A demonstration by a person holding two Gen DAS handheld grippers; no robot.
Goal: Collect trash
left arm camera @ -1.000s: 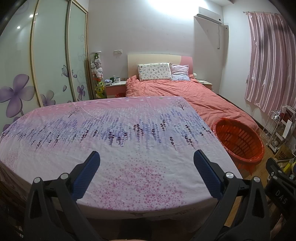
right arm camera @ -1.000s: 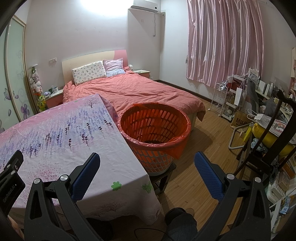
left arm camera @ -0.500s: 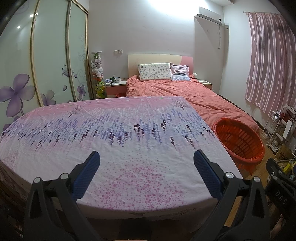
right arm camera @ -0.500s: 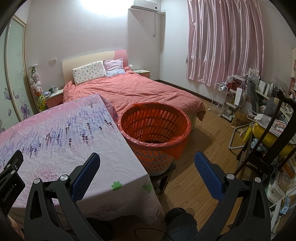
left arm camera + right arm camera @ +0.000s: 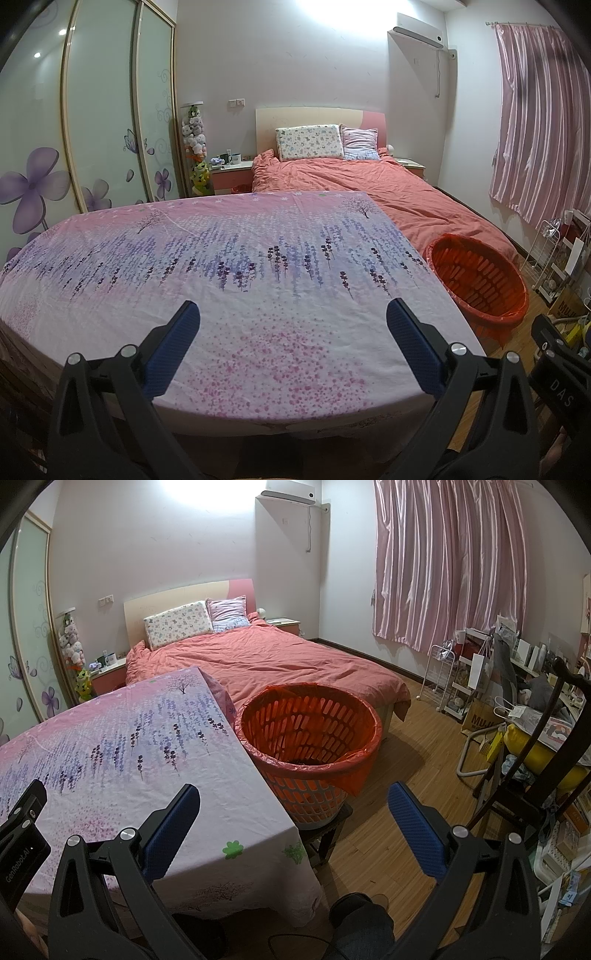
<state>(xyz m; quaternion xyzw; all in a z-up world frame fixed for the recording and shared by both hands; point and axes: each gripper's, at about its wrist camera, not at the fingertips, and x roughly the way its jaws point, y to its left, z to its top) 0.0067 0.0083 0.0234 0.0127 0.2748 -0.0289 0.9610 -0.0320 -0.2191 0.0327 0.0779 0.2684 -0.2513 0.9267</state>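
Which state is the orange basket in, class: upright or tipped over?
Upright. The orange basket stands on a small dark stand beside the table, its lined rim level and its mouth facing up.

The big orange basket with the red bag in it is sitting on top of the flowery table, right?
Not quite. The orange basket with the red bag stands beside the flowery table, off its right edge, on a low stand. The right wrist view shows it.

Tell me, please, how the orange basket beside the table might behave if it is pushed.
The orange basket looks like thin slotted plastic, so probably light and easily slid. It seems perched on a small dark stand, so it may tip. Its loose bag liner would likely crumple.
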